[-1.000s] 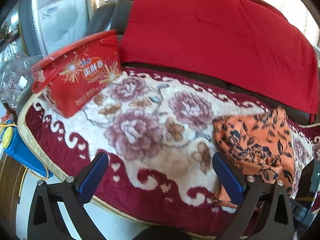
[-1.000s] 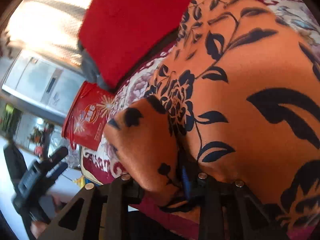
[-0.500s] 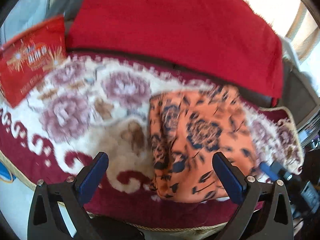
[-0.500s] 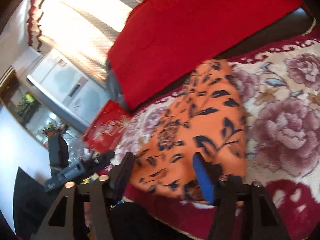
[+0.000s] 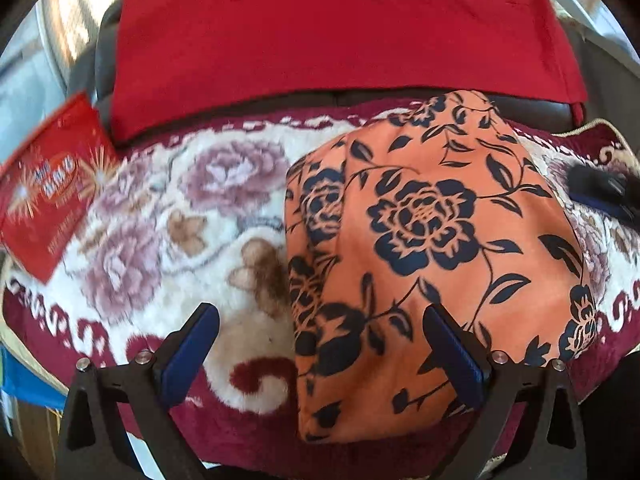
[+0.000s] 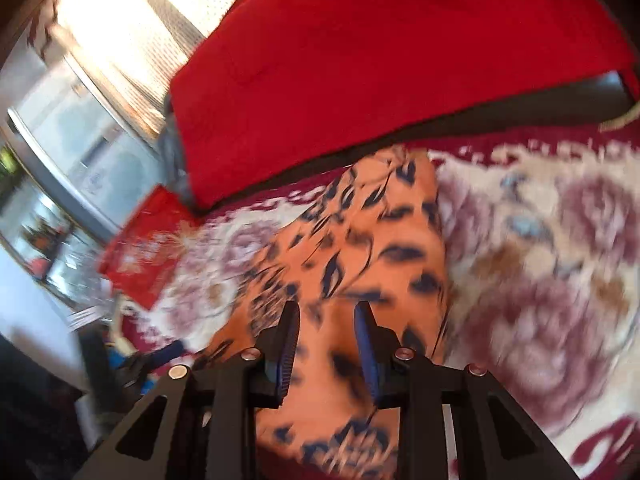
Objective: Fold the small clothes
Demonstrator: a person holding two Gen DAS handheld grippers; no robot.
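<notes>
both hand-held grippers hang over the same orange garment. the left hand-held gripper (image 5: 320, 344) fills the bottom of its view with its jaws spread wide; its blue pads (image 5: 190, 354) grip nothing. the orange floral cloth (image 5: 432, 248) lies flat in the centre and right of that frame, on the plush flowered blanket (image 5: 180, 216) that covers the sofa seat. the cloth's left edge runs down the middle of the frame, between the two fingers, so the right finger stands over the fabric near its lower end and the left finger stands over bare blanket. whether either fingertip touches what is below it cannot be told. at the right edge of that view a dark blurred shape with a blue tip shows, too unclear to name.

the right hand-held gripper (image 6: 327, 354) sits at the bottom centre of its blurred view. its jaws have just been closing and now stand at a narrow gap, with the cloth (image 6: 384, 248) seen behind and through the gap; the frame does not show a fold pinched between the pads. the cloth stretches from the fingers up to the middle of the frame, toward the red cover (image 6: 400, 60) draped over the sofa back. a red printed bag (image 5: 48, 196) lies on the blanket at the left edge of the left wrist view.
</notes>
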